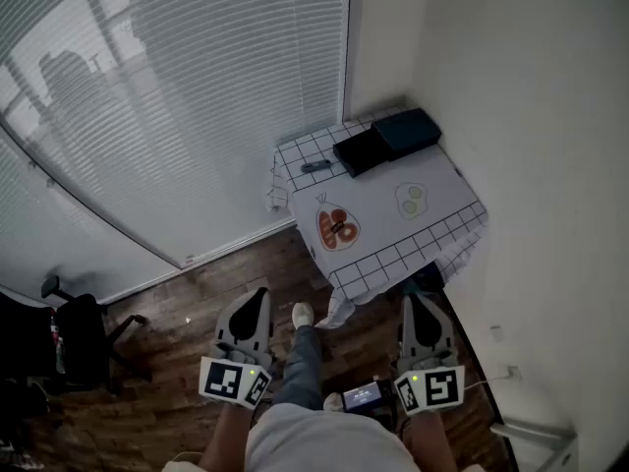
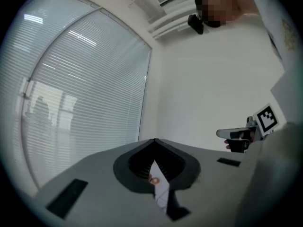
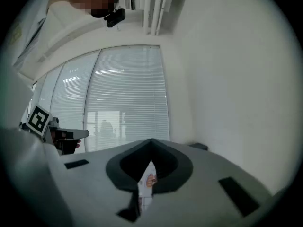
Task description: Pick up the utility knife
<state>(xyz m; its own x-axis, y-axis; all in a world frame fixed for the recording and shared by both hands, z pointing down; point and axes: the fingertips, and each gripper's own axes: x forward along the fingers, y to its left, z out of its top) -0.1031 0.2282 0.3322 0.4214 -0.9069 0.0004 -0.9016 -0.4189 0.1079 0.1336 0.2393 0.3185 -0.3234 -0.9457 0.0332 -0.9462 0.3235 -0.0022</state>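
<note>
**Item: utility knife (image 1: pixel 315 166).** A small, dark grey, elongated thing is lying on the checked cloth of the worktop (image 1: pixel 393 254), near its far left corner. It is just left of two black boxes (image 1: pixel 388 141). It is too small in the head view to identify for certain, so the name is a judgement from its shape. Its long axis is running roughly across the view, left to right, with the right end tipping slightly away.

**Other contents of the worktop.** An orange-and-red printed figure (image 1: pixel 337 227) with a small dark mark on it is sitting nearer the person. A pale green one (image 1: pixel 412 200) is lying to its right.

**Left gripper (image 1: pixel 257 298).** The person is holding it low and level over the wooden floor (image 1: pixel 197 303), well short of the worktop. Its fingers are meeting at the tips and gripping nothing.

**Right gripper (image 1: pixel 418 303).** It is being held level at the same height, beside the near right corner of the cloth. Its fingers are likewise pressing together, with nothing between them.

**Governing relation.** The knife is lying ahead of both grippers and well apart from them, on the left half of the worktop. The left gripper is probably standing the nearer. An approach along the line of sight would probably be meeting the handle crosswise, which should suit a pinch across its width once the fingers are parted.
</note>
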